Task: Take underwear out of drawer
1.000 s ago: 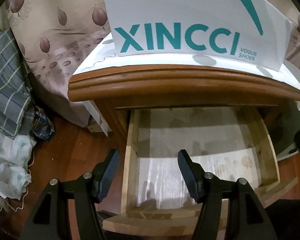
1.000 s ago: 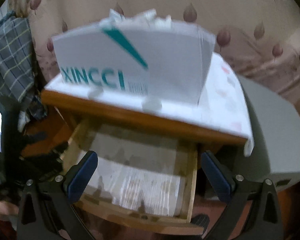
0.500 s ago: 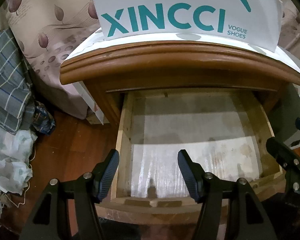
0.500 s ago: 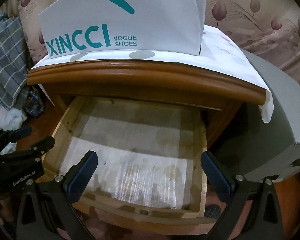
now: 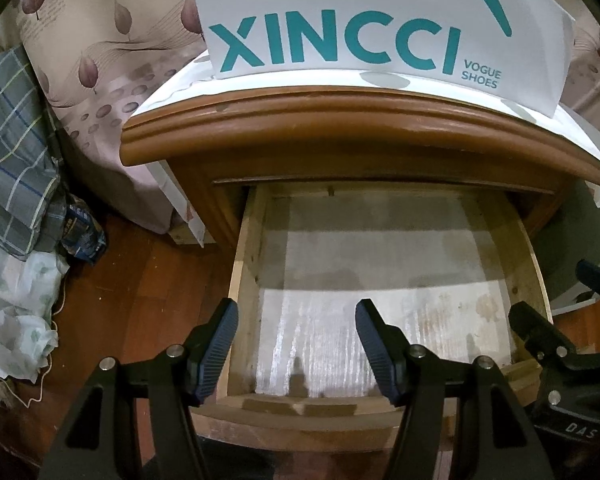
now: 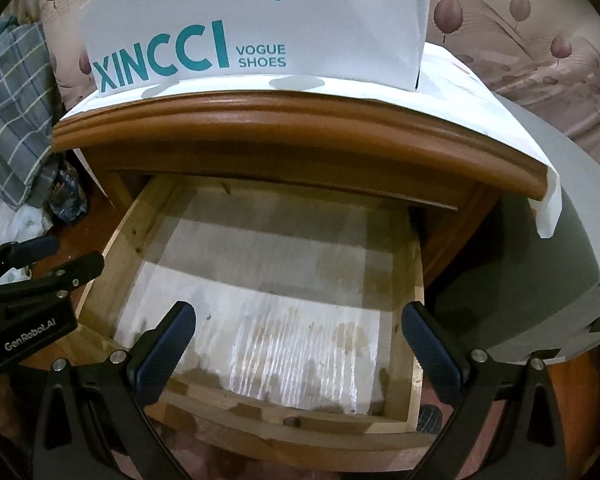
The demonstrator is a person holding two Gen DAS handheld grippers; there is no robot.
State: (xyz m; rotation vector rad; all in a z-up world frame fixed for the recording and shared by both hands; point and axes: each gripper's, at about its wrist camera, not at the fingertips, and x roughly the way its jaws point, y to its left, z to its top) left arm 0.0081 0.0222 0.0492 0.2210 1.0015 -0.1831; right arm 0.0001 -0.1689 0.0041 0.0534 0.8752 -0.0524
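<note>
The wooden drawer [image 5: 242, 280] of the nightstand stands pulled out; it also shows in the right wrist view [image 6: 416, 320]. Its floor holds only a white stained liner [image 5: 380, 312]; no underwear is in view. My left gripper [image 5: 296, 344] is open and empty above the drawer's front left part. My right gripper [image 6: 298, 348] is open wide and empty above the drawer's front. The right gripper also shows at the right edge of the left wrist view [image 5: 560, 344], and the left one at the left edge of the right wrist view [image 6: 40, 280].
A white XINCCI shoe bag [image 5: 380, 20] stands on the nightstand top [image 5: 340, 120]. A plaid cloth [image 5: 8, 152] and pale fabric [image 5: 12, 312] lie at the left on the wooden floor [image 5: 140, 288]. A grey box [image 6: 548, 272] stands right of the nightstand.
Both grippers have moved lower and closer over the open drawer. The right gripper has come into the left wrist view at the right edge. Both stay open and empty.
</note>
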